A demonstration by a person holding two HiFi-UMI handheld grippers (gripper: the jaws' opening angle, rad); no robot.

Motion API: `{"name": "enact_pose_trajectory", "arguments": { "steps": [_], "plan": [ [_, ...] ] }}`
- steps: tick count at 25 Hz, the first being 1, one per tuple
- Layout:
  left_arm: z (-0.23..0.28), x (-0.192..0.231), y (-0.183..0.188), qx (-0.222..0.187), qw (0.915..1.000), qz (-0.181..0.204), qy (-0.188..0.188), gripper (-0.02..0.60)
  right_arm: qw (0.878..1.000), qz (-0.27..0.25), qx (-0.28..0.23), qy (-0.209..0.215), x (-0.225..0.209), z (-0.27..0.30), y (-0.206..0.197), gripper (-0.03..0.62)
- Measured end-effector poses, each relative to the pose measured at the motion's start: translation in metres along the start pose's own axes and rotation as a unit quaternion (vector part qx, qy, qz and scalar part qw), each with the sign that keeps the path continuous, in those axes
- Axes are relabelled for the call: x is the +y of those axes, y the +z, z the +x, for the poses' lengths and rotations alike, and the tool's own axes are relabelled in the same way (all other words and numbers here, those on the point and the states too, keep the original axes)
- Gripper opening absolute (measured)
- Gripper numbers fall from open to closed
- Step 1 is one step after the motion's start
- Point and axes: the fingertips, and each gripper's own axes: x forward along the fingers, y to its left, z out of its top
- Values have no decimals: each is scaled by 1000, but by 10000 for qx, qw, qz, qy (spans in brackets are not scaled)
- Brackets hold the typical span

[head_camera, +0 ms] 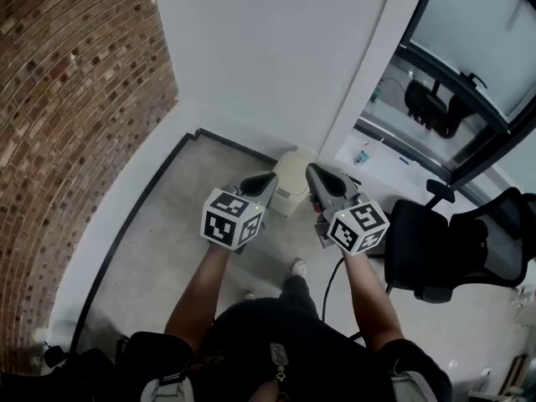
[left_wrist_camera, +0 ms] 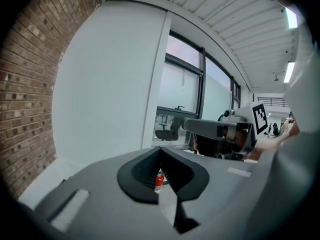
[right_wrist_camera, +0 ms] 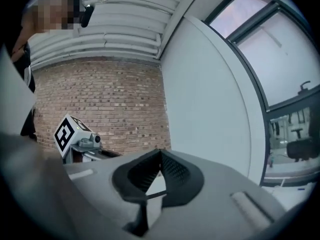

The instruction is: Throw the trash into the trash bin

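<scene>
Where the brick wall (head_camera: pixel 75 99) meets the white wall (head_camera: pixel 268 48), a grey floor (head_camera: pixel 167 233) runs into the corner. A black office chair (head_camera: pixel 435 254) stands at the right, near the window (head_camera: pixel 469 40).

The trash bin (head_camera: pixel 293 178) is pale and stands upright on that floor at the foot of the white wall, with its top facing up toward the head view. From so steep an angle its long axis reads as vertical, running from floor to lid, but its height cannot be judged. In the head view it shows in the gap between the two tools, down on the floor beyond their tips and touching neither. Neither gripper view shows it.

The left tool (head_camera: pixel 268 179) is raised in front of the person, its jaws pressed together at the tips and pinching nothing. The right tool (head_camera: pixel 313 172) is just beside it, with its jaws likewise pressed together and holding nothing.

A small red thing (left_wrist_camera: pixel 159 180) shows through the notch behind the left tool's tips. It seems to lie beyond the tool, and I cannot tell what it is.
</scene>
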Motion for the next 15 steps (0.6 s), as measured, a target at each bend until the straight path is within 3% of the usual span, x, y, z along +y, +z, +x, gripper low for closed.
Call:
{"name": "enact_pose_trajectory", "arguments": {
  "steps": [15],
  "plan": [
    [-43,-41,24,-369,9989,252,-113,3,9993,-367,7,80,59,-28,17,3]
  ]
}}
